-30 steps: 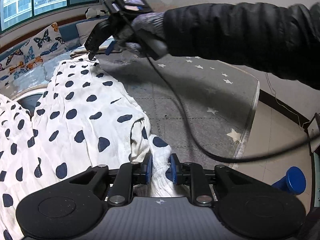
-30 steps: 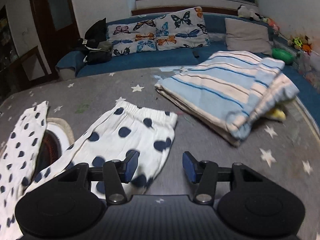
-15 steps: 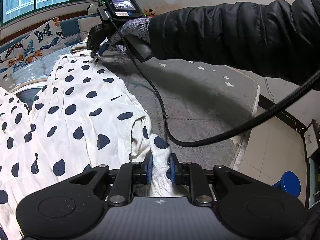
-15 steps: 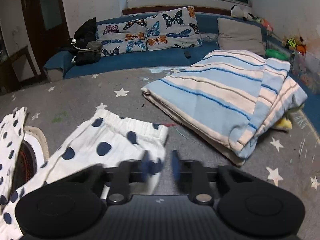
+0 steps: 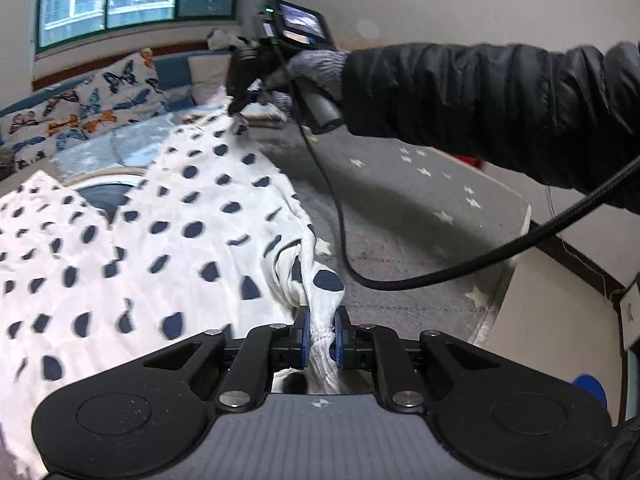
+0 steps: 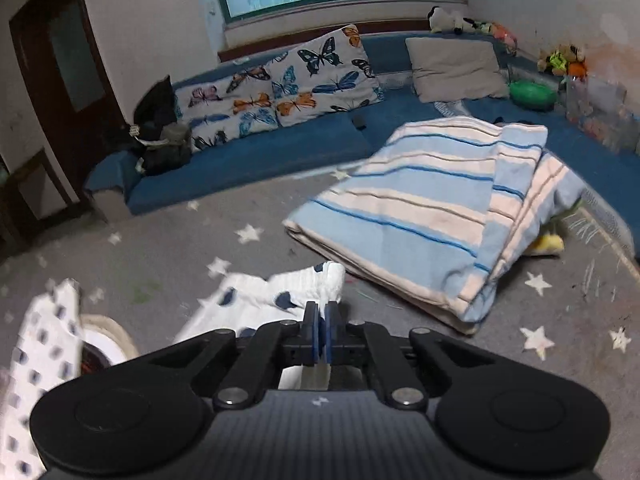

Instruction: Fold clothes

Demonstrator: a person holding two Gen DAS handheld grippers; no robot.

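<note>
White trousers with dark blue dots [image 5: 160, 220] lie spread over the grey star-patterned carpet [image 5: 400, 208]. In the left wrist view my left gripper [image 5: 320, 332] is shut on a bunched hem end of them, which is pulled up off the floor. At the far end, my right gripper [image 5: 240, 100], held in a gloved hand, pinches the other end. The right wrist view shows the right gripper [image 6: 321, 320] shut on the elastic waistband corner of the trousers [image 6: 272, 300], with a second dotted part at the lower left.
A folded blue-striped blanket [image 6: 432, 208] lies on the carpet to the right. A blue sofa [image 6: 280, 148] with butterfly pillows [image 6: 280, 84] runs along the back. A round white-rimmed object [image 6: 100, 344] sits partly under the trousers. A black cable [image 5: 440, 276] hangs from the black sleeve [image 5: 500, 100].
My right gripper went from open above the waistband to shut on its corner and has lifted it. The left gripper keeps its hold and the cloth between them is drawn tighter.
</note>
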